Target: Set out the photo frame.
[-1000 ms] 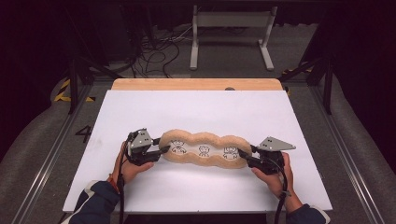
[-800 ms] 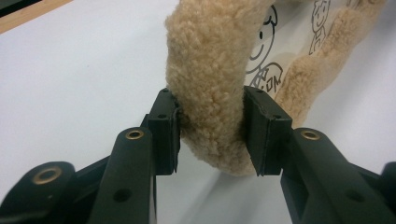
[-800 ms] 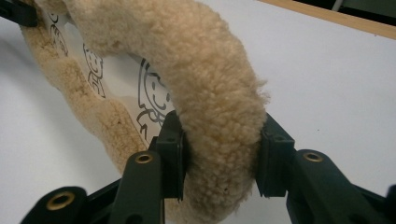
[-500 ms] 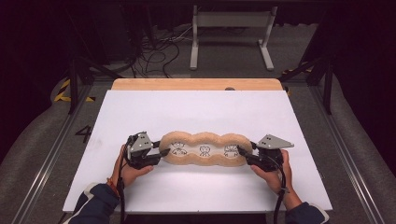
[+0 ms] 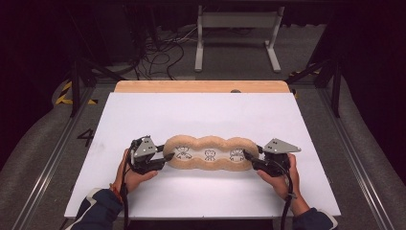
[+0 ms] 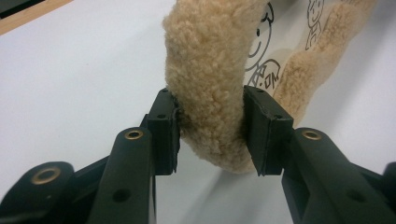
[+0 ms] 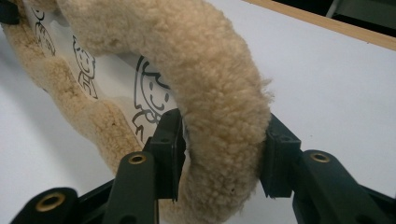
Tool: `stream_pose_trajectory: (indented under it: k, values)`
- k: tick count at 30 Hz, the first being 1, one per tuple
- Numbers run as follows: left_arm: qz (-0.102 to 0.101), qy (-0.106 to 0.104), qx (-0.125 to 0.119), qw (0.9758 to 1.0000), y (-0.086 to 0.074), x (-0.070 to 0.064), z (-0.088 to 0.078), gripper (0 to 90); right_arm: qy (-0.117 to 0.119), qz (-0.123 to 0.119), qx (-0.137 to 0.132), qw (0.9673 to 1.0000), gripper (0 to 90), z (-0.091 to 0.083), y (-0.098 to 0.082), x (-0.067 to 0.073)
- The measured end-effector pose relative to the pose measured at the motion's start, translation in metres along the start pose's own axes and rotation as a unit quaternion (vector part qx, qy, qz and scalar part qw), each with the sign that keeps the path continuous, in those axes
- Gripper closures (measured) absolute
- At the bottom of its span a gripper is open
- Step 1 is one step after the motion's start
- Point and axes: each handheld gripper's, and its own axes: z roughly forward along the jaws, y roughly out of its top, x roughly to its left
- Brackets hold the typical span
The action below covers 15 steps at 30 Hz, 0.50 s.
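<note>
Gripping fleece cushion [image 5: 209, 153] at both ends: left tool [image 5: 165, 155] and right tool [image 5: 249, 156] each clamp fluffy rim. Cushion on counter [image 5: 143, 110] near us. We judge it light, soft, floppy; rim best hold.

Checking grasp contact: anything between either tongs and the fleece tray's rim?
Nothing visible. The left tongs pinch the fleece tray rim directly, as do the right tongs at the opposite end.

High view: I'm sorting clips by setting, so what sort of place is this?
Probably a lab or recording studio, not a home. A white table stands on grey carpet with taped floor markings, loose cables and a metal stand behind, against black surroundings.
</note>
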Motion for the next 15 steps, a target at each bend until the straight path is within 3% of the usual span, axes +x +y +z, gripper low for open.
stream_pose_trajectory:
  k: [15]
  values:
    - [0.010, 0.013, -0.004, 0.9999, 0.0012, -0.0044, -0.0055, 54.2, -0.008, -0.008, 0.008, 0.9999, 49.3, -0.0044, 0.0008, 0.0006]
